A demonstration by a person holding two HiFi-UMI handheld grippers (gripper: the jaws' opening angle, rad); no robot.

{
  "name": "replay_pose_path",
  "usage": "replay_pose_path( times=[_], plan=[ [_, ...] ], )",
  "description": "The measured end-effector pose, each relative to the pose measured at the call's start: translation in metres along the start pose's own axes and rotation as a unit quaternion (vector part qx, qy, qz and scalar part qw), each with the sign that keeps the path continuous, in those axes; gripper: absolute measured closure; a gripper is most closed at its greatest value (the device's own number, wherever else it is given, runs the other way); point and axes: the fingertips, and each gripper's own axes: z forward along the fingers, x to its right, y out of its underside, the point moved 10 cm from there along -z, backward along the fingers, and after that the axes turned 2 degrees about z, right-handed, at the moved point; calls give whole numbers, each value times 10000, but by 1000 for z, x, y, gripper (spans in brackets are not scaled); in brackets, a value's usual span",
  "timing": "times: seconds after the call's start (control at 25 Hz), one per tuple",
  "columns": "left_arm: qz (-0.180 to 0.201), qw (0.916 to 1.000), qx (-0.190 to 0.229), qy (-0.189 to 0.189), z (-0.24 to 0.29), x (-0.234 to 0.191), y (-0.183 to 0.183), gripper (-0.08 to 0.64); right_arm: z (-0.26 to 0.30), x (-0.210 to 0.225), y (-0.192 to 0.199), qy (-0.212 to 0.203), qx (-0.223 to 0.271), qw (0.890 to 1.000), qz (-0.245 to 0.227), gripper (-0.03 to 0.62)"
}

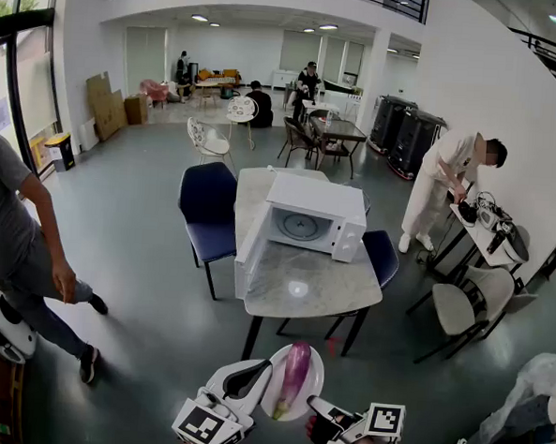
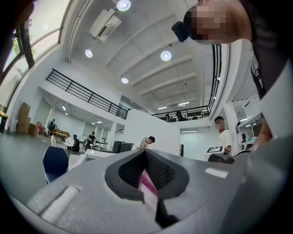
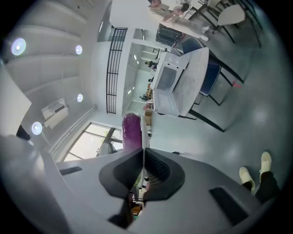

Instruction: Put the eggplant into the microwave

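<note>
A purple eggplant (image 1: 293, 377) lies on a small white plate (image 1: 315, 367) held in the air at the bottom of the head view. My left gripper (image 1: 255, 380) is shut on the plate's left rim and my right gripper (image 1: 317, 406) on its right rim. In the left gripper view the plate's edge (image 2: 147, 185) shows between the closed jaws of the left gripper (image 2: 146, 176). The right gripper view has the thin plate rim (image 3: 143, 132) running out of the right gripper (image 3: 143, 160), with the eggplant (image 3: 132, 132) beside it. The white microwave (image 1: 311, 218) stands ahead on a table, its door (image 1: 252, 248) swung open.
The marble-topped table (image 1: 312, 284) has dark blue chairs (image 1: 208, 212) on its left and right. A person (image 1: 13, 247) stands close at the left, another (image 1: 445, 180) works at a desk on the right. Grey floor lies between me and the table.
</note>
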Motion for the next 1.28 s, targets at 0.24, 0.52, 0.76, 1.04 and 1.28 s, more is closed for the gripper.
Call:
replay_pose_path(
  times=[0.24, 0.52, 0.76, 1.04, 1.28],
  plan=[
    [19, 10000, 25, 5, 2, 0, -2, 554, -2, 0, -1, 18, 12, 10000, -9, 578],
    [-33, 10000, 1, 11, -1, 2, -4, 555, -4, -3, 4, -67, -28, 9999, 149, 578],
    [-13, 10000, -24, -33, 3, 7, 3, 554, -8, 5, -3, -74, 14, 9997, 249, 578],
    [31, 9999, 21, -144, 20, 22, 8, 554, -23, 17, -27, -66, 27, 9998, 208, 578],
    [72, 9995, -19, -309, 38, 34, 8, 555, -32, 24, -46, -98, -114, 9997, 180, 578]
  ],
)
